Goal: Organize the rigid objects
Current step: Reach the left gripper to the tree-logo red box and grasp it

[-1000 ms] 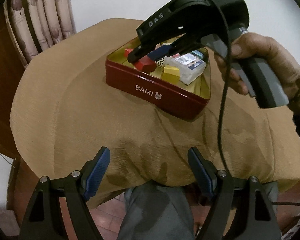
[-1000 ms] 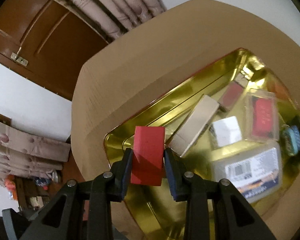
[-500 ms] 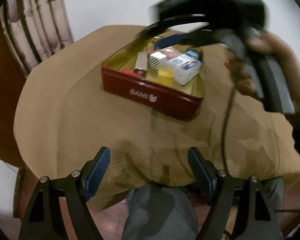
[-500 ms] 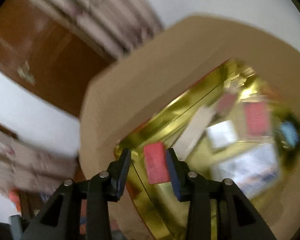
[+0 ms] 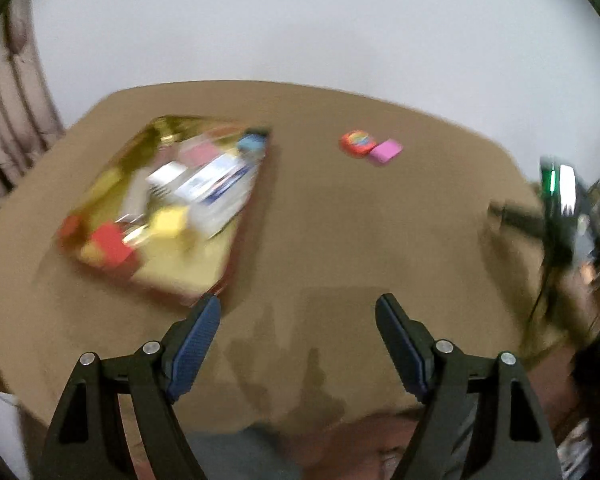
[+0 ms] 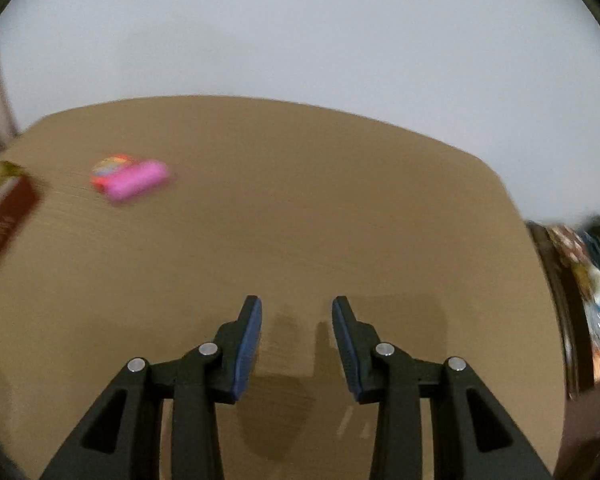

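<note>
On the tan cloth-covered surface (image 6: 300, 220), a pink rectangular block (image 6: 138, 180) touches an orange round-cornered tile (image 5: 357, 142), outside the red gold-lined tin (image 5: 236, 240). Left hand-held gripper (image 5: 298, 344) wide open, right hand-held gripper (image 6: 297, 344) part open, both empty. Risk: jaws nudging the neighbour while grabbing one.

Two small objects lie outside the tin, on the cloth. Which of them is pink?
The pink block, the plain rectangular one. It lies on the right, touching the orange-red piece, which has a multicoloured top. Both remain outside the tin.
</note>
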Demonstrator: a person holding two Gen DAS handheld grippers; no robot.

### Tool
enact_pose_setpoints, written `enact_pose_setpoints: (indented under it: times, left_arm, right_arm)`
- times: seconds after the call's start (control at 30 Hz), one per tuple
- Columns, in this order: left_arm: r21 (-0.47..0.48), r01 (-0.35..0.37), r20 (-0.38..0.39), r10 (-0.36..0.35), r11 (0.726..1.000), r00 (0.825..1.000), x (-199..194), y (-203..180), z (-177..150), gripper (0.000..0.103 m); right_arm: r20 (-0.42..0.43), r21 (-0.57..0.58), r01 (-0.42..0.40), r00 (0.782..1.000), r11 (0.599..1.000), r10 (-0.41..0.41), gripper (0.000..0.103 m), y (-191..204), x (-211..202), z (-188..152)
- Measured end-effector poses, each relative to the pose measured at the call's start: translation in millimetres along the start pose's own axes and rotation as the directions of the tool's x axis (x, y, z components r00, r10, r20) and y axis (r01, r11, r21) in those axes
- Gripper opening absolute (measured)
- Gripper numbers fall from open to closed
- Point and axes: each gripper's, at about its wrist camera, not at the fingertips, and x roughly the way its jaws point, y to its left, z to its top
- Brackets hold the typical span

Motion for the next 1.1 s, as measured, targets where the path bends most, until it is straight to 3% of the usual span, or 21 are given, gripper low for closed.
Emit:
enact_pose_setpoints:
  times: [0.1,0.17,0.3,0.4,0.5,0.67,0.97,1.1]
  left_arm:
    - [-0.045,0.038,-0.012,-0.038,0.998,0.999,21,-21,44,0.076]
    - [-0.061,0.037,-0.018,-0.038,0.997,0.999,37,-35,73,0.076]
    - [-0.105,0.03,-0.073,-0.038,0.994,0.997,89,-62,131,0.076]
    - [-0.164,0.026,-0.115,-0.046,0.986,0.992,127,-67,157,0.076]
    - [-0.235,0.012,-0.165,-0.052,0.972,0.985,165,-66,175,0.076]
    - [-0.248,-0.027,-0.21,-0.027,0.968,0.977,201,-65,186,0.076]
    - [-0.248,-0.082,-0.239,0.021,0.965,0.971,222,-73,191,0.075]
    - [-0.253,-0.105,-0.262,0.037,0.962,0.964,235,-78,190,0.066]
  right_arm:
    - [-0.001,0.057,-0.034,0.999,0.998,0.034,0.037,-20,14,-16]
    - [0.049,0.08,-0.07,0.997,0.994,0.066,0.037,-27,14,-23]
    - [0.055,0.082,-0.116,0.992,0.99,0.112,0.039,-32,17,-23]
    - [0.068,0.101,-0.186,0.981,0.977,0.18,0.049,-35,14,-24]
    - [0.08,0.115,-0.235,0.971,0.965,0.226,0.051,-39,13,-26]
    - [0.098,0.114,-0.302,0.951,0.947,0.292,0.051,-37,14,-28]
    - [0.113,0.11,-0.349,0.935,0.931,0.337,0.051,-39,10,-29]
    - [0.123,0.113,-0.361,0.93,0.926,0.347,0.051,-41,8,-30]
